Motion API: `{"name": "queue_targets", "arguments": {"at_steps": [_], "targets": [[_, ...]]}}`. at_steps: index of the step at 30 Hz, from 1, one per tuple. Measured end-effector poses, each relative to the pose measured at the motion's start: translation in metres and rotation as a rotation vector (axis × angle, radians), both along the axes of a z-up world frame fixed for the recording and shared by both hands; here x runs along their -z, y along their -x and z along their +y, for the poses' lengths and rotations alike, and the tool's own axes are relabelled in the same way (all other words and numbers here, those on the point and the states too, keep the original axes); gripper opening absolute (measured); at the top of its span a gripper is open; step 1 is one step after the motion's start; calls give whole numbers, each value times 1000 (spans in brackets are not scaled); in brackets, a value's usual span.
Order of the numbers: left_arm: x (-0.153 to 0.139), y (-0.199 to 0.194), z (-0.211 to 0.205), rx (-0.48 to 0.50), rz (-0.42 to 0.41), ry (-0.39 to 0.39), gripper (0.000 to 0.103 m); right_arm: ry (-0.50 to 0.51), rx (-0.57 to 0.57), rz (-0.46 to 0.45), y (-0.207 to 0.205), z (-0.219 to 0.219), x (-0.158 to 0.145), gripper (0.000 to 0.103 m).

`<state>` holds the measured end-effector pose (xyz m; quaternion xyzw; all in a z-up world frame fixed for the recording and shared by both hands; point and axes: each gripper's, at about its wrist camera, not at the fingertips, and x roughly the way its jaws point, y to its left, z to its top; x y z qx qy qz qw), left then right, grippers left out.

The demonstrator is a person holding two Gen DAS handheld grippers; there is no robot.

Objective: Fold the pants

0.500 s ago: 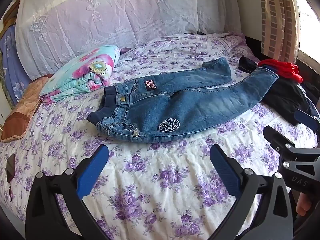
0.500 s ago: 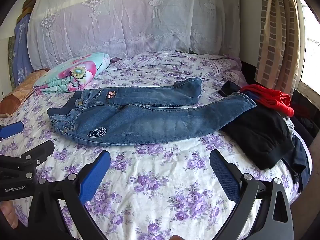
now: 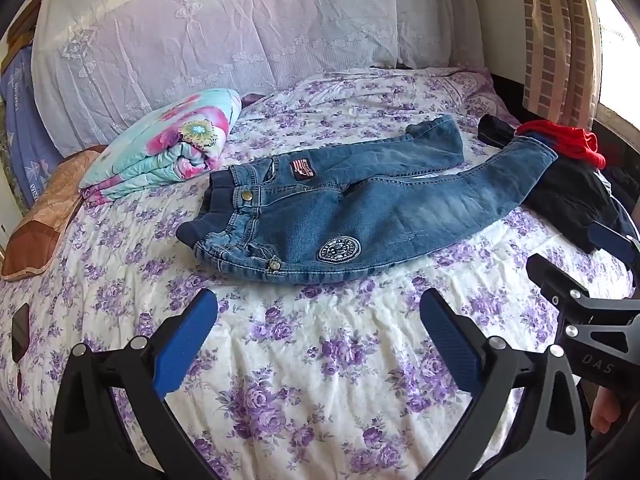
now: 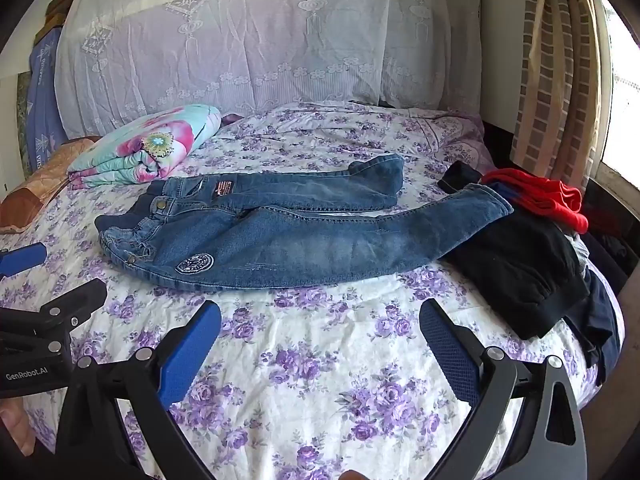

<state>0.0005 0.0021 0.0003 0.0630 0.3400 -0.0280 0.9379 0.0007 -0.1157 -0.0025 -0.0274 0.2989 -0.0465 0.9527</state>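
A pair of small blue jeans (image 3: 360, 212) lies spread flat on the flowered bedspread (image 3: 320, 360), waistband to the left, legs to the right and parted in a V. It also shows in the right wrist view (image 4: 288, 240). The near leg's cuff rests on a pile of dark clothes (image 4: 516, 264). My left gripper (image 3: 318, 340) is open and empty, above the bed short of the jeans' near edge. My right gripper (image 4: 320, 344) is open and empty, likewise short of the jeans. Each gripper shows at the edge of the other's view.
A folded flowered quilt (image 3: 172, 148) lies left of the waistband, with an orange-brown pillow (image 3: 44, 224) beyond. A red garment (image 4: 540, 196) sits on the dark pile at the right bed edge. A dark phone (image 3: 20, 332) lies far left. A lace-covered headboard stands behind.
Both views have shifted only slightly; the jeans sit a little lower in each. Both grippers stay open and the jeans have not moved.
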Motion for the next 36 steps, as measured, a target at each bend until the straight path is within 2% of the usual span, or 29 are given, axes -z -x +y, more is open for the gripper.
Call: {"name": "queue_targets", "arguments": {"at_steps": [36], "targets": [[2,3,3,-2,2,-1,99,-2,2,2,2,-1,-1,100]]}}
